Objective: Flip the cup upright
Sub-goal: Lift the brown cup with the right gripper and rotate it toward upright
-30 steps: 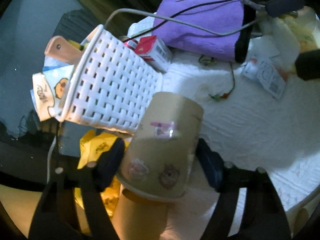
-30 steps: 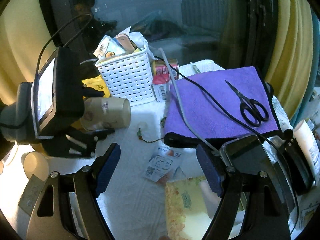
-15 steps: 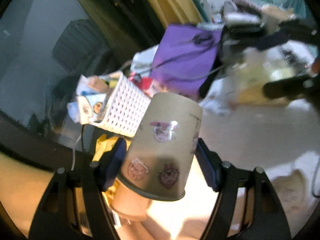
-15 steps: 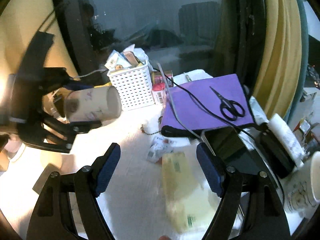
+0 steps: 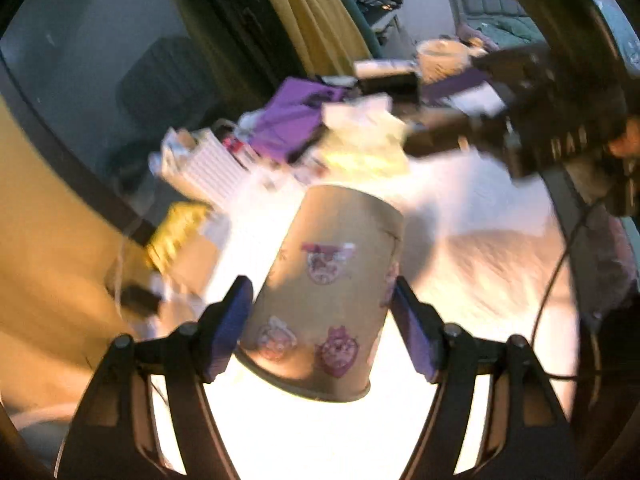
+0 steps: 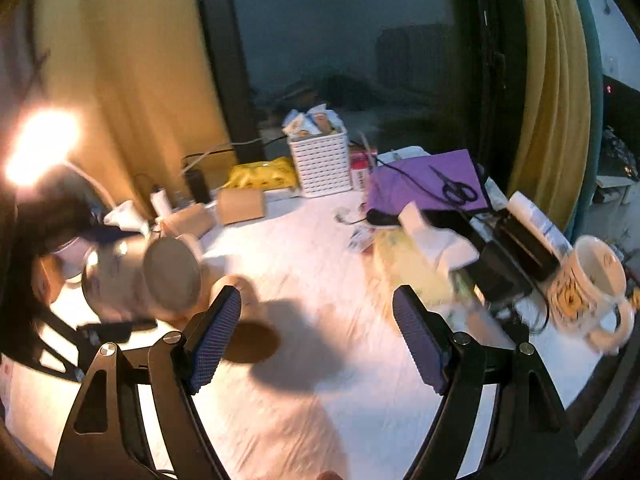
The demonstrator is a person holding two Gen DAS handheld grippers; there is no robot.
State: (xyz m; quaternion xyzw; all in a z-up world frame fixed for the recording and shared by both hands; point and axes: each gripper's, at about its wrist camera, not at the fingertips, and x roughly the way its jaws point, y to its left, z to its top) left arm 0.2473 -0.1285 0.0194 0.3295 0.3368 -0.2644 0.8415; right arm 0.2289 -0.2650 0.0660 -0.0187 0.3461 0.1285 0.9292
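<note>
My left gripper (image 5: 322, 326) is shut on a tan paper cup (image 5: 328, 292) with pink stickers. The cup is held in the air above the white tablecloth, its closed base pointing away from the camera and its rim toward it. In the right wrist view the same cup (image 6: 152, 280) shows at the left, lying sideways in the left gripper with its base facing right, blurred by motion. My right gripper (image 6: 316, 336) is open and empty over the white cloth (image 6: 320, 320).
Another paper cup (image 6: 240, 320) lies on the cloth below the held one. A white basket (image 6: 322, 164), yellow packet (image 6: 260, 174), purple cloth (image 6: 424, 180) with scissors (image 6: 456, 188), tissue pack (image 6: 416, 264) and a mug (image 6: 588, 284) crowd the far and right sides. A lamp (image 6: 36, 148) glares left.
My left gripper has lifted the cup higher and pulled back from the basket, turning as it goes. My right gripper has also risen and drawn back, so more of the table shows.
</note>
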